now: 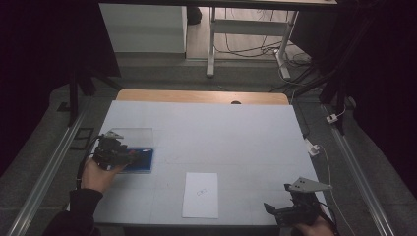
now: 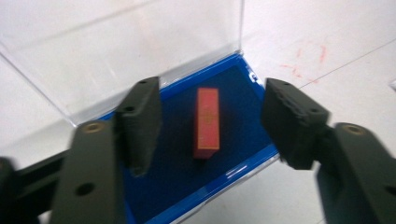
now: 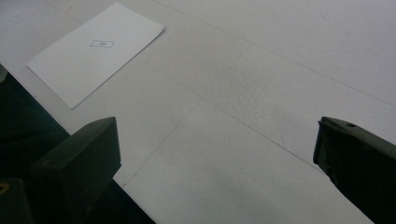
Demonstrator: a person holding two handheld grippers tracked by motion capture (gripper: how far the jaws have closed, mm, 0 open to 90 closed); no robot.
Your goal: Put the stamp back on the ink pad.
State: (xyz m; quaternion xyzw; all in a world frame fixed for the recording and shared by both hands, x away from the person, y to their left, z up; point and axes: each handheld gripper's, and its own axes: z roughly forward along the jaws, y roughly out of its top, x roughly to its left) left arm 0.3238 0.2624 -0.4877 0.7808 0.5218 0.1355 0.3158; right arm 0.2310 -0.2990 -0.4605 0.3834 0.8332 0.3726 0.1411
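Left hand-held gripper (image 2: 212, 121) hangs over the blue tray (image 2: 243, 170) at the desk's (image 1: 221, 128) left side, jaws apart and clear of the red block (image 2: 207, 122). The block lies flat on the tray's dark blue lining, between the jaws but untouched. A clear lid (image 2: 116, 51) stands open behind the tray. Right hand-held gripper (image 3: 215, 172) sits at the desk's near right corner, jaws wide apart, holding nothing. A white sheet (image 1: 200, 194) lies near the front edge.

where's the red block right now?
In the left gripper view, the red block lies on the dark blue lining of the blue tray, between the open fingers of the left gripper, untouched, with the clear lid behind.
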